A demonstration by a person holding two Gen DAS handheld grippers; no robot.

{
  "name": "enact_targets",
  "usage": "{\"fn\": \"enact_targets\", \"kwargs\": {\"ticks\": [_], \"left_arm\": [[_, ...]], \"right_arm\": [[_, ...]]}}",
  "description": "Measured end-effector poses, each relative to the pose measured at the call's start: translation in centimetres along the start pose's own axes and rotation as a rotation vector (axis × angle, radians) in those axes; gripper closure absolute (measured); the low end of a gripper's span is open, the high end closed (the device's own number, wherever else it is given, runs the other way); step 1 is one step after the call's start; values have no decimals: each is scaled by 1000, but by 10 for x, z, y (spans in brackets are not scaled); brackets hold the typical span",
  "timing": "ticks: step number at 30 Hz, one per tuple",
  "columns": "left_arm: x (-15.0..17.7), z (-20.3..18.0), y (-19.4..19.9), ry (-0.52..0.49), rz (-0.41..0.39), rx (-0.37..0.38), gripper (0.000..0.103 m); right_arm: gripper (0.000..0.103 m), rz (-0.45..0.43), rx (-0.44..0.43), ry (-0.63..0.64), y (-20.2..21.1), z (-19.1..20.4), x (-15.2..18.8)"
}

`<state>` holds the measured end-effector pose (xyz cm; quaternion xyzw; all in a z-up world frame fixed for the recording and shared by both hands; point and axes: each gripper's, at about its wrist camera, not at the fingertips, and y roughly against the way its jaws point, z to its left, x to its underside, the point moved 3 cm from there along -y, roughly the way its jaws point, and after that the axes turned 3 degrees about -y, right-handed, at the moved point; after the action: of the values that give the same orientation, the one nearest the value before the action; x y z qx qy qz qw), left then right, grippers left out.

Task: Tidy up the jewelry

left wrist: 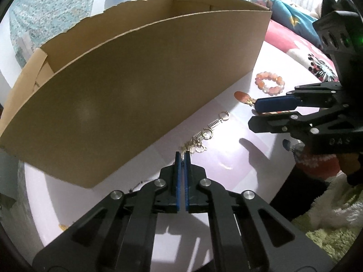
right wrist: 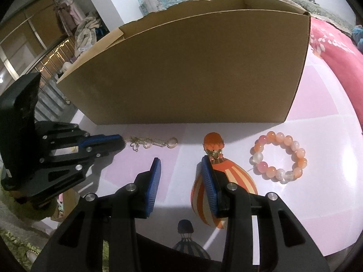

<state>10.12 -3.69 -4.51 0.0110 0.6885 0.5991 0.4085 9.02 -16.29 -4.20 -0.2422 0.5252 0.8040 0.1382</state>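
While left gripper (left wrist: pixel 183 153) pinches gold chain (left wrist: pixel 199 139), right gripper (right wrist: pixel 180 159) gapes empty.

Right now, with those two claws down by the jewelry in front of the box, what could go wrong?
The left gripper looks shut at one end of the gold chain; with so thin a hold, the chain may slip or snag when lifted.

The right gripper is open, and one finger sits close beside the orange pendant; closing there might nudge it away rather than catch it.

The cardboard box wall stands tall just behind; a low lift could bump it.
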Motion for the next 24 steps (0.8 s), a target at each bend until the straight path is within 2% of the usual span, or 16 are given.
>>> {"fn": "enact_targets", "kwargs": {"ticks": [8, 12, 22, 24], "left_arm": [[8, 6, 20, 68, -20, -14, 103], [14, 8, 15, 91, -5, -18, 103], [18, 20, 21, 180, -27, 50, 102], [20, 23, 23, 193, -29, 58, 95]], "right_arm": [[66, 1, -2, -3, 2, -1, 1], [66, 1, 0, -10, 2, 0, 3], [66, -1, 19, -23, 7, -1, 4], [66, 2, 18, -23, 6, 0, 4]]}}
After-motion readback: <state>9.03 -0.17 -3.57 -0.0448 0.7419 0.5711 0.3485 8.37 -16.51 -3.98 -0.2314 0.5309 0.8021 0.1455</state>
